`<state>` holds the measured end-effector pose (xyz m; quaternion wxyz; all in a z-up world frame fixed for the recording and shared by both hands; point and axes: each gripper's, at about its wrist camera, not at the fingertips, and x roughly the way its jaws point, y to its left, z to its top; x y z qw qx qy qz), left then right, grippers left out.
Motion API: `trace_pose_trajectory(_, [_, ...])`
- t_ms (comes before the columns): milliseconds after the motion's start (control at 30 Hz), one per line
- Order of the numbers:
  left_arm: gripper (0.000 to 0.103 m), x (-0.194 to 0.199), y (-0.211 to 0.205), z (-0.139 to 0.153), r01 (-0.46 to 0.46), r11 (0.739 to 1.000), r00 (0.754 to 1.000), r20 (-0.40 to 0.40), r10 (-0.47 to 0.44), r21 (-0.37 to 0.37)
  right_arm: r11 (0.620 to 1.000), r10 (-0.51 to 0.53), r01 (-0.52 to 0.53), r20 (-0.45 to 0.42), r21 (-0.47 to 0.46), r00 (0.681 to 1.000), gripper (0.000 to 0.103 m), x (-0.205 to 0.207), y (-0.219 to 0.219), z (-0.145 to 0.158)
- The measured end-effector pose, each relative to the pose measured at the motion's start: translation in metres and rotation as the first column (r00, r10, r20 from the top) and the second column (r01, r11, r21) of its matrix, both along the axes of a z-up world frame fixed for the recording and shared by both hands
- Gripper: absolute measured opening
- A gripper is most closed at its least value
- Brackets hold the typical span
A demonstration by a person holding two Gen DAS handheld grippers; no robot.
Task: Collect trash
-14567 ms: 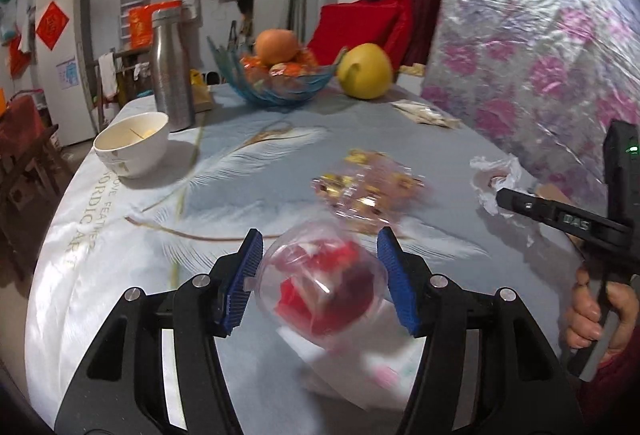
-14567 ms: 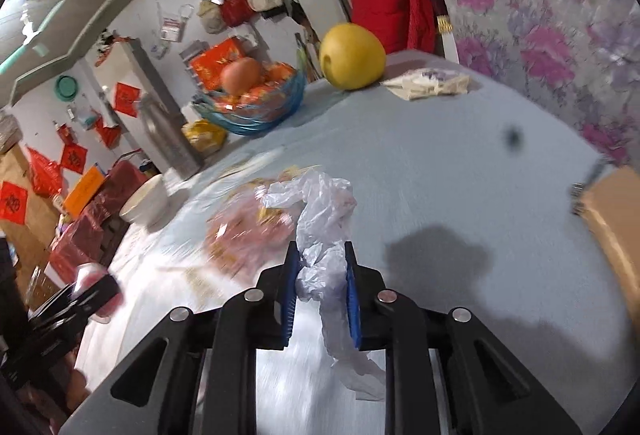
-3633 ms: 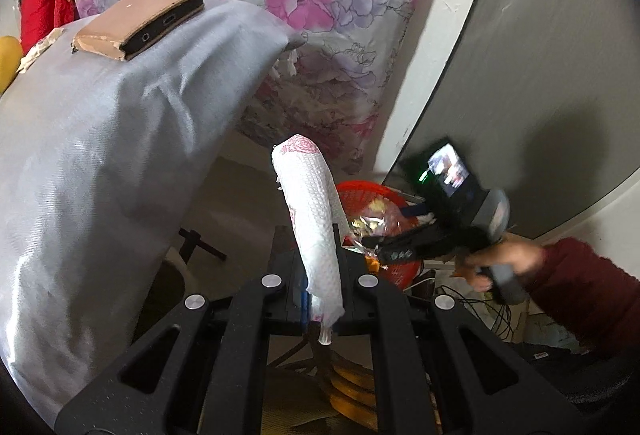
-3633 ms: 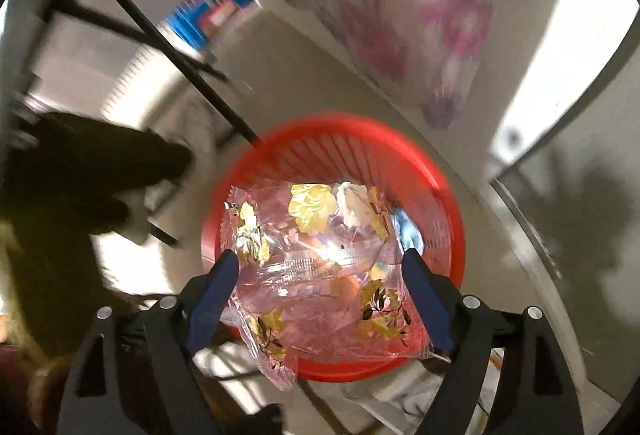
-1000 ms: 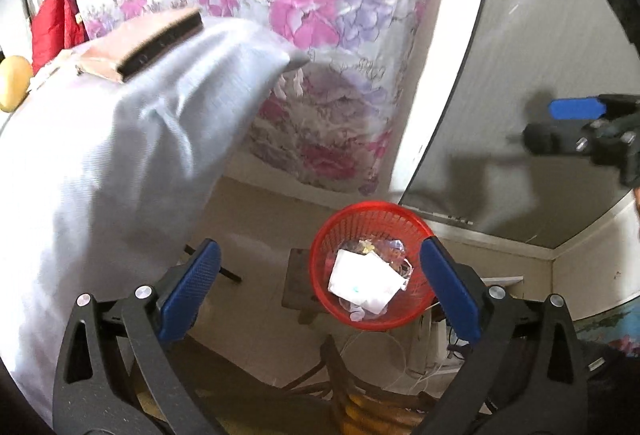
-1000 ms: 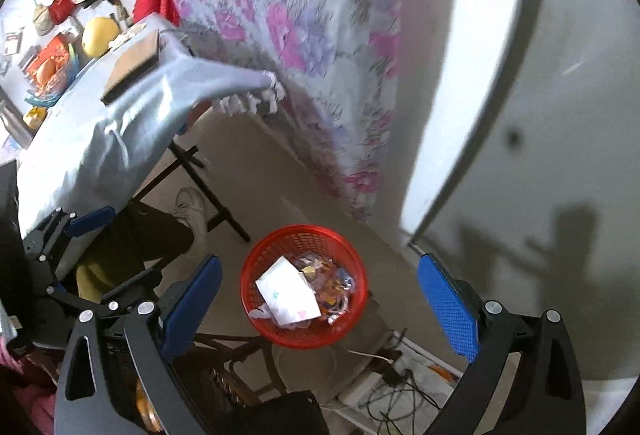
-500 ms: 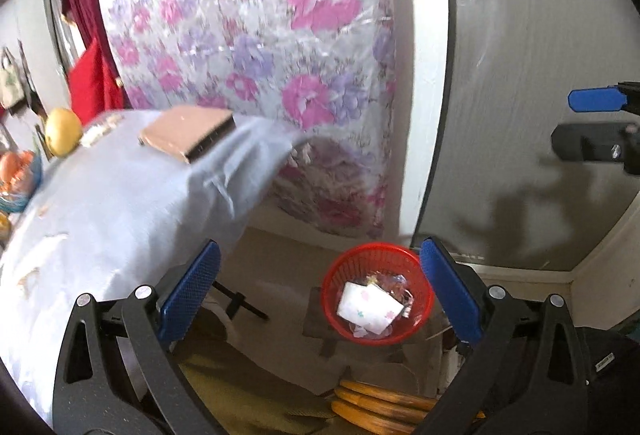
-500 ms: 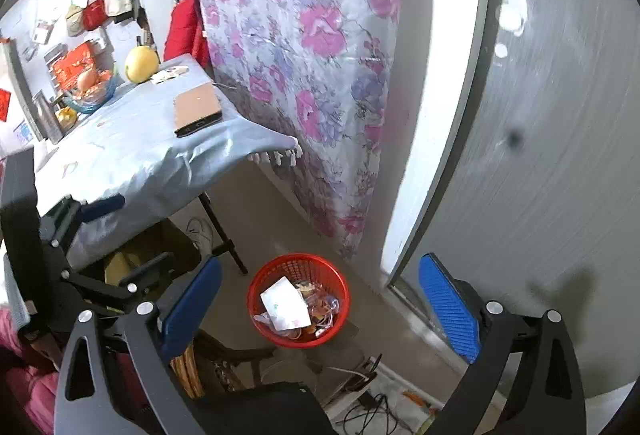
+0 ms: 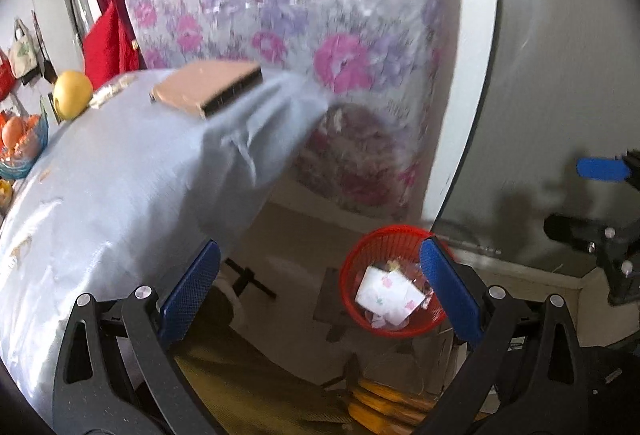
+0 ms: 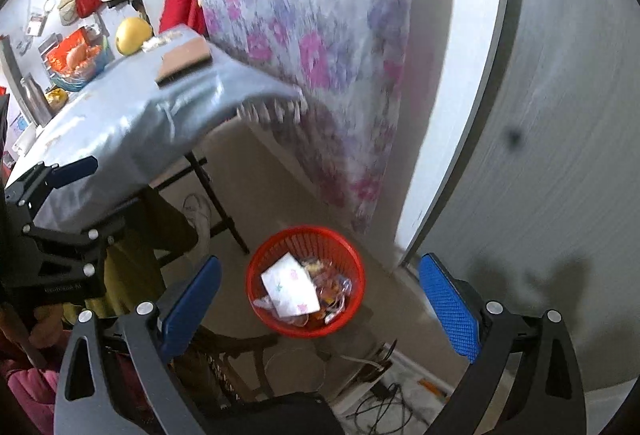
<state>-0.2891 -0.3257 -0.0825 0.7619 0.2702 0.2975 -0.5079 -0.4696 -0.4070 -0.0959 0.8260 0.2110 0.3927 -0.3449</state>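
A red mesh trash basket (image 9: 360, 255) stands on the floor by the wall, also in the right wrist view (image 10: 352, 263). In it lie a white flowered napkin (image 9: 388, 295) (image 10: 290, 285) and clear gold-printed wrappers (image 10: 332, 287). My left gripper (image 9: 320, 291) is open and empty, high above the floor, with the basket near its right finger. My right gripper (image 10: 320, 307) is open and empty, above the basket. The right gripper also shows at the right edge of the left wrist view (image 9: 600, 203).
The table under a grey-blue cloth (image 9: 120, 175) (image 10: 132, 119) carries a brown phone case (image 9: 208, 87), a yellow pomelo (image 9: 72, 95) and a fruit bowl (image 9: 20, 143). A flowered cover (image 9: 300, 15) hangs behind. Cables (image 10: 384, 399) lie on the floor.
Both grippers stay open and empty and have swung a little; the table fills more of the left wrist view. The basket's contents have not moved.
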Motion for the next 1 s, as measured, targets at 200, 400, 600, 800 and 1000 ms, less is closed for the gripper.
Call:
trace_pose_trajectory(200, [0.096,0.007,-0.023,-0.038,0.013,0.996,0.999,-0.034,-0.01,0.091,0.994,-0.039,0.041,-0.024,0.102,0.999,0.097,-0.002,-0.014,-0.048])
trace_pose_trajectory(400, [0.096,0.004,-0.037,-0.062,0.031,0.987,0.999,-0.016,-0.029,0.155,0.988,-0.042,0.047,-0.04,0.146,0.998,0.097,0.0,-0.014,-0.075])
trace_pose_trajectory(600, [0.096,0.023,-0.046,-0.095,-0.015,0.975,0.998,0.061,0.001,0.221,0.984,-0.047,0.057,-0.062,0.17,0.997,0.097,0.009,-0.01,-0.098])
trace_pose_trajectory(800, [0.096,0.043,-0.045,-0.127,-0.054,0.959,0.99,0.138,0.016,0.278,0.985,-0.031,0.051,-0.119,0.166,0.992,0.097,0.024,-0.004,-0.124])
trace_pose_trajectory(1000, [0.096,0.051,-0.047,-0.138,-0.029,0.948,0.999,0.047,0.014,0.317,0.975,-0.044,0.067,-0.112,0.21,0.993,0.097,0.025,-0.005,-0.14])
